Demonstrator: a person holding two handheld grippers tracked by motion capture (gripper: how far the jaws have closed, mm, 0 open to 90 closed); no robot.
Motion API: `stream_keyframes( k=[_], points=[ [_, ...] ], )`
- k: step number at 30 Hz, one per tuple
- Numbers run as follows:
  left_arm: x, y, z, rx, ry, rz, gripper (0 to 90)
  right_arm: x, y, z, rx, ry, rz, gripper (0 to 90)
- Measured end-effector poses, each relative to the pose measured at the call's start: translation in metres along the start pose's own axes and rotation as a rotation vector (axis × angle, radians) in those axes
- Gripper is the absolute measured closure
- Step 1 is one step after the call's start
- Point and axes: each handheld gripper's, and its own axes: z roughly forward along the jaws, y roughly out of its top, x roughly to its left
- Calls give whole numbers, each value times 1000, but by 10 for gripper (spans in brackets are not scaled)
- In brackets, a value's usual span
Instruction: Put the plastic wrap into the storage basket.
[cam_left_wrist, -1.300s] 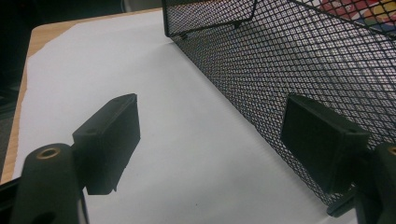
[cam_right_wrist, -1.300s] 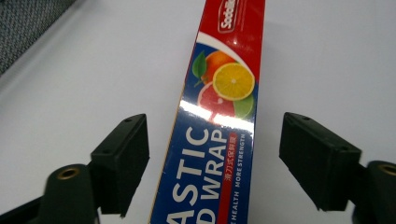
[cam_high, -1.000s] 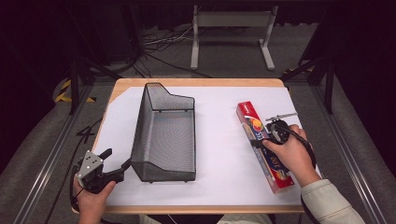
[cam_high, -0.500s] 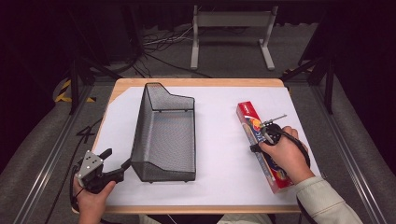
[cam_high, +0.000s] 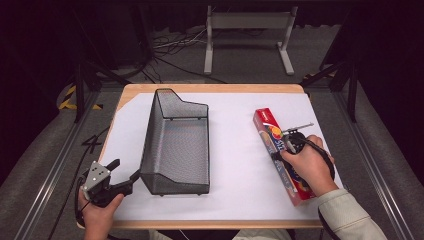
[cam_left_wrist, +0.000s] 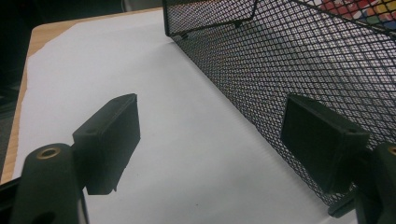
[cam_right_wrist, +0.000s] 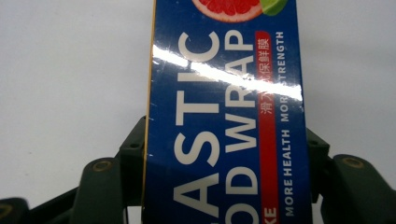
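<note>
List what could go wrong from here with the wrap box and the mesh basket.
The right gripper straddles the plastic wrap box partway along it, so the long box may tip or twist if lifted. The left gripper is open right beside the mesh basket; one jaw sits against the wall and may nudge it.

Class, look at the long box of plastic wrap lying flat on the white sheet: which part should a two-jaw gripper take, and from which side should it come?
Grip the plastic wrap box across its narrow width near the middle, coming from above. It lies flat and long, so its two long sides are free. The right gripper already straddles it that way.
</note>
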Motion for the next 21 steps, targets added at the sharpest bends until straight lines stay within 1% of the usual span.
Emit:
stream_keyframes(
  k=[1,4,5,6,7,9,11,12,13,15,19,21],
  points=[
    [0,0,0,0,0,0,207,-1,0,-2,-8,9,2,398],
    [0,0,0,1,0,0,208,-2,2,-11,-53,34,5,398],
    [0,0,0,1,0,0,208,-2,2,-11,-53,34,5,398],
    [0,0,0,0,1,1,208,-2,3,-18,-86,51,5,398],
    [0,0,0,0,1,1,208,-2,3,-20,-100,57,5,398],
    [-1,0,0,2,1,1,208,-2,4,-23,-111,61,2,398],
    [-1,0,0,4,1,2,208,0,6,-31,-147,69,-17,398],
    [-1,0,0,4,1,2,208,0,6,-31,-147,69,-17,398],
    [0,0,0,0,1,0,208,1,7,-35,-169,73,-42,398],
    [0,0,0,1,1,1,209,3,8,-38,-188,81,-61,398],
    [0,0,0,2,1,2,209,7,8,-44,-229,95,-77,398],
    [0,0,0,2,1,2,209,9,9,-47,-237,99,-77,397]
  ],
)
